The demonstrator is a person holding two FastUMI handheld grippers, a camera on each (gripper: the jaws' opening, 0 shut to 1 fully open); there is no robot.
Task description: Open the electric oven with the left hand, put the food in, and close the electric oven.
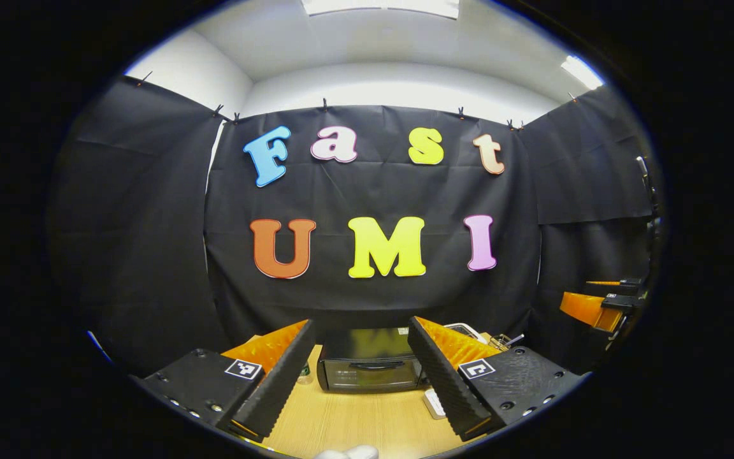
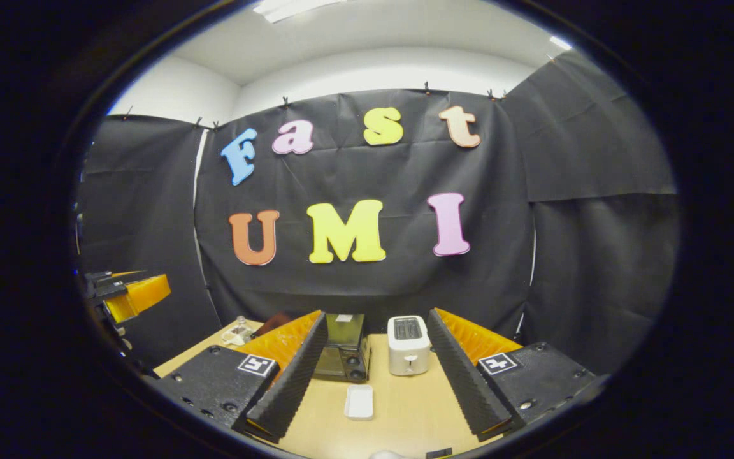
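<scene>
In the left gripper view, the left claw (image 1: 360,376) is held above the near part of the wooden counter (image 1: 354,424), its two fingers spread wide with nothing between them. Straight ahead, framed in the gap between the fingers, stands the electric oven (image 1: 370,366), dark, with its door shut and the handle bar running across the top of the door. It sits toward the back of the counter, near the black cloth wall. Just in front of the oven's right corner, partly hidden by the right finger, lies a small white dish (image 1: 434,403). Behind that finger the top edge of a white toaster (image 1: 466,329) peeps out, and a wire object (too small to tell what it is) lies further right. At the far right edge the other claw (image 1: 603,306) hangs in the air, well apart from the counter things.

In the right gripper view, the right claw (image 2: 373,376) also stands wide and holds nothing. Between its fingers the oven (image 2: 345,354) is seen from its control side, partly covered by the left finger; the white toaster (image 2: 409,344) stands just beside it, upright, slots on top. The small white dish (image 2: 359,401) lies on the counter (image 2: 405,414) in front of both, apart from them. A clear glass object (image 2: 237,333) sits at the counter's left back corner.
</scene>
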